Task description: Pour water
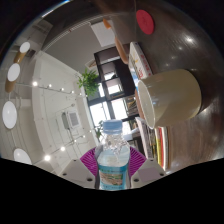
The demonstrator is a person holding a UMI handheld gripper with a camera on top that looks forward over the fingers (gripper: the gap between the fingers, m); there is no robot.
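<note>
The gripper [113, 168] has the water bottle [113, 160] standing upright between its two fingers; the purple pads [92, 158] hug the bottle's body on either side, and the fingers look pressed onto it, so I take it to be clamped and carried rather than merely flanked. The bottle is clear plastic with a pale cap on top and a blue label low on its body, near where the fingers meet it; through the clear wall it appears to hold water up to about the shoulder, though the exact level is hard to read.

As a thing to handle, I would judge it moderately heavy for its size if it is as full as it seems; the thin plastic will give under a hard squeeze, and the smooth wall could slip if held too lightly; the label band, down by the pads, looks like the sensible place to hold, since the body is widest and firmest there. The cap still seems to be on, which would have to come off before anything can run out.

Beyond the fingers and up to their right a person's hand [120, 40] holds a large cream-coloured mug [170, 97] tilted, its mouth turned toward the bottle; what, if anything, is inside it I cannot tell. Farther off, past the bottle, there is a window [105, 100] with a green plant [90, 80] beside it.
</note>
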